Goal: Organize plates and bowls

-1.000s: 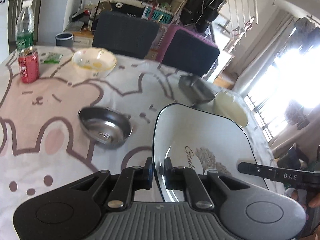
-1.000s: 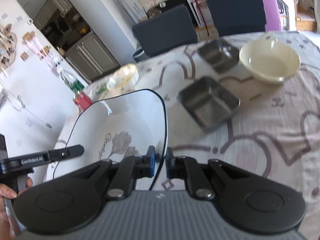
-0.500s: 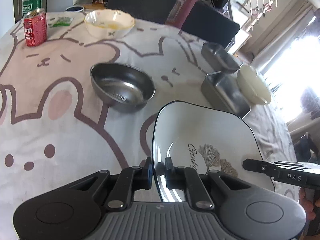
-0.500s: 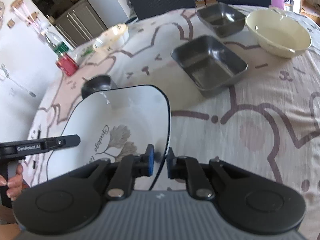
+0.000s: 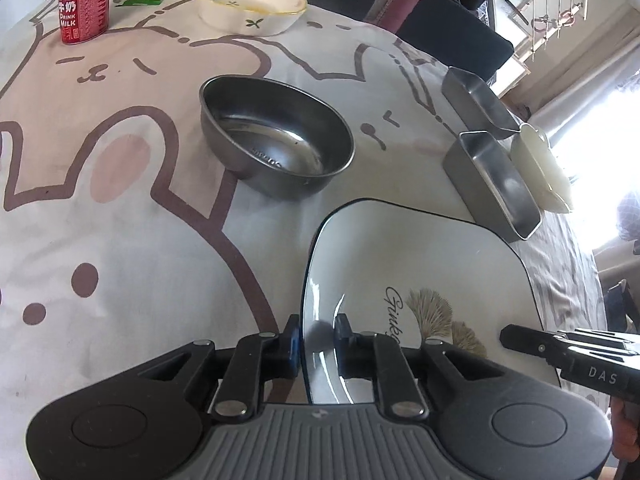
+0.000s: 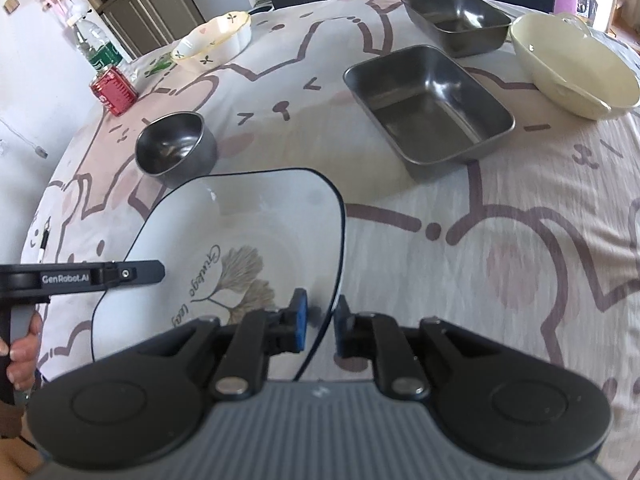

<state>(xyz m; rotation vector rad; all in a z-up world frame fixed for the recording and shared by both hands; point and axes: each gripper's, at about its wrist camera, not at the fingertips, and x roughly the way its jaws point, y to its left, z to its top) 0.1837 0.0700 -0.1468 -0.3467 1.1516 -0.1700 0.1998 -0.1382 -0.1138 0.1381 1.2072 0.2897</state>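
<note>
A white square plate (image 5: 420, 264) with a dark rim and a leaf print lies low over the bunny tablecloth, between my two grippers. My left gripper (image 5: 316, 338) straddles the plate's left rim. Its jaws are opening, and a gap shows between the inner pad and the rim. My right gripper (image 6: 320, 320) straddles the opposite rim of the plate (image 6: 240, 220), also with a visible gap at its blue pad. A round steel bowl (image 5: 280, 148) sits just beyond the plate.
Two rectangular steel trays (image 6: 428, 108) (image 6: 456, 16) and a cream bowl (image 6: 572, 68) stand to the right. A flower-print bowl (image 5: 248, 8), a red milk can (image 5: 84, 8) and a bottle (image 6: 94, 48) stand at the far left. Dark chairs line the far edge.
Both grippers have sunk toward the table with the plate and tipped further down. The gaps between both pairs of pads have widened a little around the rim.
</note>
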